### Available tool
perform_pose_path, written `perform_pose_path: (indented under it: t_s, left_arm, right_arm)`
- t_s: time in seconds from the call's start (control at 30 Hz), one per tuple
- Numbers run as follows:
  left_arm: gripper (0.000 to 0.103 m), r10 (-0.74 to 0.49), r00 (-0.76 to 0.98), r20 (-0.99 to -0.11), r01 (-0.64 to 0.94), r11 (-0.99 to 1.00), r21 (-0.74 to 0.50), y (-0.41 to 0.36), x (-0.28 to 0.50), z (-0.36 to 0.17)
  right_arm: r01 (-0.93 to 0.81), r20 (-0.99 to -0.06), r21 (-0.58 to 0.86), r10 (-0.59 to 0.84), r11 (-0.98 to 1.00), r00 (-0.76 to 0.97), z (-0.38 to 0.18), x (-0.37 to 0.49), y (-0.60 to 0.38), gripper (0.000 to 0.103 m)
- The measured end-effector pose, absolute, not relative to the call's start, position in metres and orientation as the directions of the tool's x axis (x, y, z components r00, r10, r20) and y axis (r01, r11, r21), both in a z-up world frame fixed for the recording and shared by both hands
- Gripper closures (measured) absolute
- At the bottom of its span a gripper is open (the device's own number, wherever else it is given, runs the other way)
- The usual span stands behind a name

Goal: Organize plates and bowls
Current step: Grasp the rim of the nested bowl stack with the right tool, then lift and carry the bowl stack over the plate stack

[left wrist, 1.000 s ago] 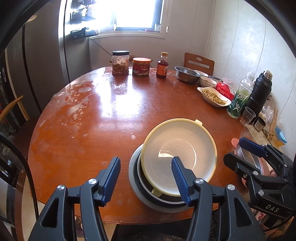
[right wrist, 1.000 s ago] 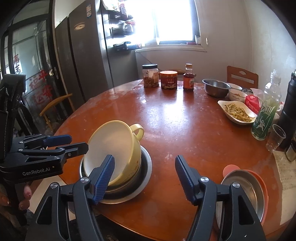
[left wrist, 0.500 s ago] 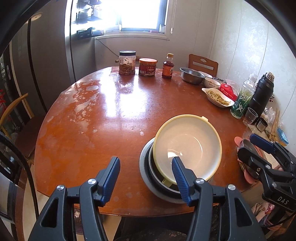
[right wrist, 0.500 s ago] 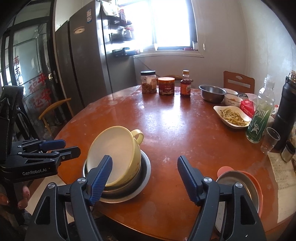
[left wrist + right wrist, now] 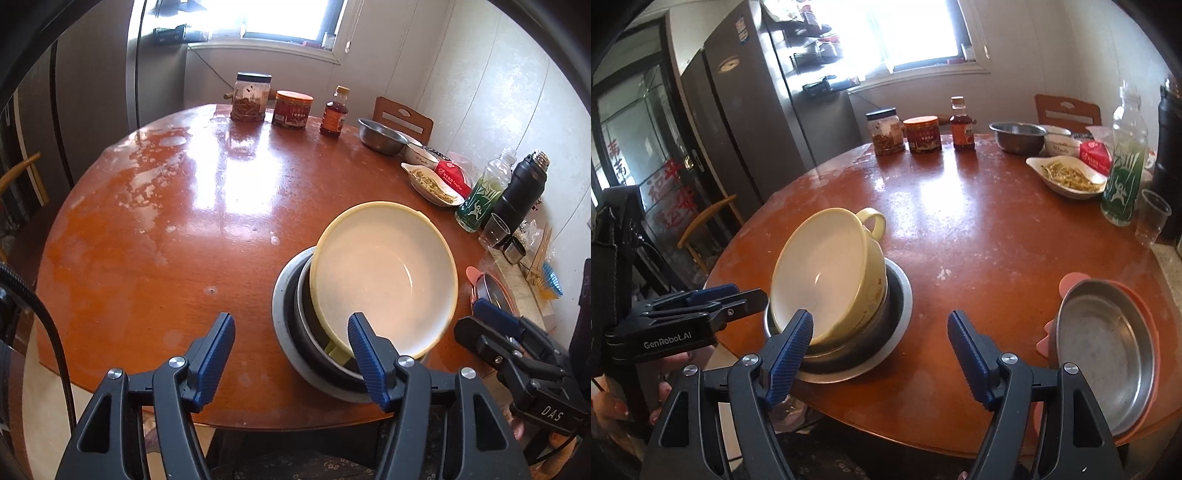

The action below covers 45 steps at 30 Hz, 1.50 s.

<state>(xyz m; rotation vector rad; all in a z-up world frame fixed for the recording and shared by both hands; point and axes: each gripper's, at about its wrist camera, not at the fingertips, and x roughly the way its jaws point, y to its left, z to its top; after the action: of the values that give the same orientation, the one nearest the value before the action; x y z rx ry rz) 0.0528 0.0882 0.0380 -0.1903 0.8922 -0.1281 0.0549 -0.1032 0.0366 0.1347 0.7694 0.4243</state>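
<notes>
A yellow handled bowl (image 5: 384,277) sits tilted in a dark metal bowl (image 5: 314,347) on a grey plate (image 5: 282,314) near the table's front edge; the stack also shows in the right wrist view (image 5: 831,273). A steel plate (image 5: 1104,354) lies on a pink plate (image 5: 1145,295) at the front right. My left gripper (image 5: 291,354) is open and empty, its right finger in front of the stack. My right gripper (image 5: 879,358) is open and empty, between the stack and the steel plate.
On the round wooden table (image 5: 184,206): two jars (image 5: 251,96) and a sauce bottle (image 5: 334,112) at the back, a steel bowl (image 5: 380,136), a white dish of food (image 5: 432,184), a green bottle (image 5: 484,195), a black flask (image 5: 521,192) and a cup (image 5: 493,230) at the right.
Both grippers have pulled back and risen a little from the table, so the stack looks farther away. The bowls and plates have not moved. Both grippers stay open.
</notes>
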Motion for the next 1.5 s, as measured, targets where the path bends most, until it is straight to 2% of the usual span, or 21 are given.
perform_pose_path:
  t_s: [0.27,0.4,0.43,0.47,0.5,0.6,0.67,0.77,1.07,1.5]
  left_arm:
    - [0.037,-0.232,0.546,-0.805,0.022,0.964,-0.263,0.090,0.087,0.008]
    - [0.037,-0.261,0.527,-0.809,0.032,0.957,-0.288,0.086,0.095,-0.002]
    - [0.037,-0.279,0.523,-0.806,0.040,0.952,-0.304,0.086,0.097,-0.005]
    - [0.037,-0.297,0.520,-0.801,0.048,0.946,-0.319,0.085,0.098,-0.007]
    - [0.037,-0.315,0.514,-0.798,0.053,0.940,-0.337,0.084,0.098,-0.009]
    - [0.043,-0.348,0.506,-0.789,0.073,0.929,-0.363,0.077,0.100,-0.009]
    - [0.042,-0.332,0.502,-0.799,0.073,0.936,-0.344,0.070,0.101,-0.007]
    - [0.042,-0.328,0.497,-0.803,0.075,0.938,-0.337,0.066,0.104,-0.005]
    - [0.043,-0.318,0.531,-0.785,0.117,0.945,-0.304,0.044,0.107,0.033]
    - [0.043,-0.383,0.544,-0.747,0.271,0.922,-0.276,-0.045,0.103,0.083]
  right_arm:
    - [-0.285,-0.699,0.350,0.451,0.893,0.555,0.011,0.082,-0.088,0.026]
    - [-0.273,-0.690,0.411,0.493,0.870,0.531,0.002,0.091,-0.088,0.026]
    - [-0.278,-0.685,0.421,0.503,0.864,0.526,0.001,0.093,-0.087,0.027]
    - [-0.282,-0.685,0.418,0.504,0.864,0.526,0.001,0.094,-0.087,0.035]
    - [-0.286,-0.687,0.411,0.500,0.866,0.527,0.001,0.095,-0.085,0.037]
    - [-0.290,-0.690,0.394,0.489,0.872,0.534,0.002,0.096,-0.084,0.040]
    - [-0.282,-0.690,0.393,0.483,0.875,0.539,0.002,0.097,-0.084,0.045]
    - [-0.268,-0.692,0.402,0.482,0.876,0.538,0.002,0.100,-0.088,0.046]
    - [-0.264,-0.645,0.420,0.490,0.868,0.587,0.027,0.092,-0.109,0.046]
    - [-0.199,-0.600,0.400,0.420,0.895,0.681,0.066,0.065,-0.189,0.046]
